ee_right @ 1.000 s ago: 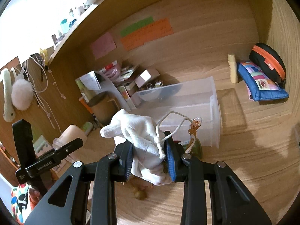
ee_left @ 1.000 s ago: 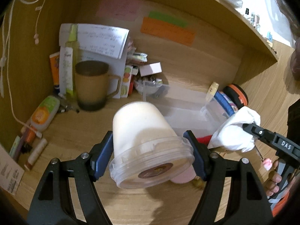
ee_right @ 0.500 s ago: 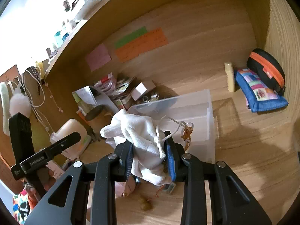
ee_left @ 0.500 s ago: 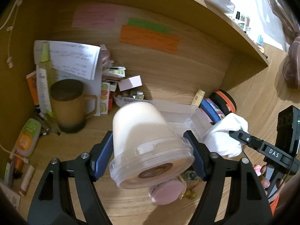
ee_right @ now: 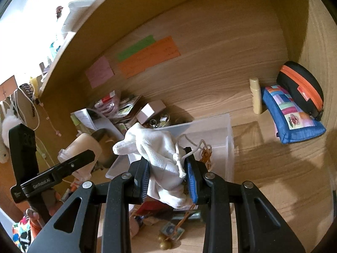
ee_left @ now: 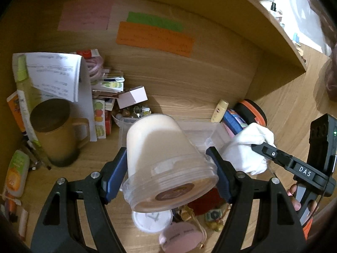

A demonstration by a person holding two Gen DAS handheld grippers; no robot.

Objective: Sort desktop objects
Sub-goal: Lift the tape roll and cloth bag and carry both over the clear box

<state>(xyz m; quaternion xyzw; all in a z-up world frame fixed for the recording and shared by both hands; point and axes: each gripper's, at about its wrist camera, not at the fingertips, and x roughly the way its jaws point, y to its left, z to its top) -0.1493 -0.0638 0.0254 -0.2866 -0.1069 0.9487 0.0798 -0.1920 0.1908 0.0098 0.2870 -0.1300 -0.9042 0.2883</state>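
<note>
The left claw (ee_left: pixel 168 168) clamps a cream plastic tub (ee_left: pixel 166 160) by its clear lidded end, tipped and held above the desk (ee_left: pixel 189 97). Just to its right, the right claw (ee_right: pixel 168 175) pinches a white drawstring pouch (ee_right: pixel 160 151) in narrow jaws. Both hang over a clear plastic bin (ee_right: pixel 223 139), its contents hidden. Behind it, a small dish (ee_right: pixel 162 120) holds trinkets; a brown lidded mug (ee_left: pixel 54 130) stands left.

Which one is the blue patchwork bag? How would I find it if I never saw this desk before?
Look to the far right corner of the wooden desk, where the side wall meets the back. The blue patchwork pouch lies there, between a small cream bottle and a black case with an orange zip. Only it has blue fabric with pastel squares and a flower patch.
</note>
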